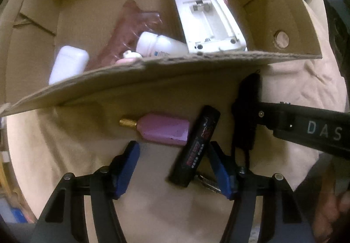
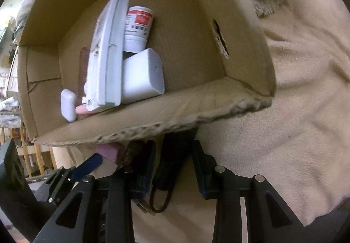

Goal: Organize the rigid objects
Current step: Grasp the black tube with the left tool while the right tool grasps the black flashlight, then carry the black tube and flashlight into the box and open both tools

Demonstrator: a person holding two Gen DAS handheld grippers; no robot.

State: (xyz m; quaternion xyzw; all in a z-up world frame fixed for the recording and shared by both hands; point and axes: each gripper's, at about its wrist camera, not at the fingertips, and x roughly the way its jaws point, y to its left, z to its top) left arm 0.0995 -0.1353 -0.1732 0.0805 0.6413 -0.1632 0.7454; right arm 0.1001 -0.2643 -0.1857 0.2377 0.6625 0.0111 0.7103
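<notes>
In the left wrist view a black printed cylinder (image 1: 196, 146) lies on the beige blanket, between the blue pads of my left gripper (image 1: 175, 168). It sits close to the right pad; the jaws are open and do not press it. A pink bottle with a gold cap (image 1: 164, 129) lies just beyond the fingertips. In the right wrist view my right gripper (image 2: 175, 164) is shut on a black object with a cord loop (image 2: 175, 155), right under the box's front edge. The cardboard box (image 1: 175, 63) holds a white remote (image 1: 205, 15), a white bottle (image 1: 159, 45) and a white case (image 1: 67, 63).
The box's torn front wall (image 2: 153, 124) overhangs both grippers. Inside it also stand a red-labelled bottle (image 2: 139, 24) and a white block (image 2: 142, 72). A metal key-like piece (image 1: 207, 184) lies under the black cylinder. The rumpled beige blanket (image 2: 295, 111) spreads to the right.
</notes>
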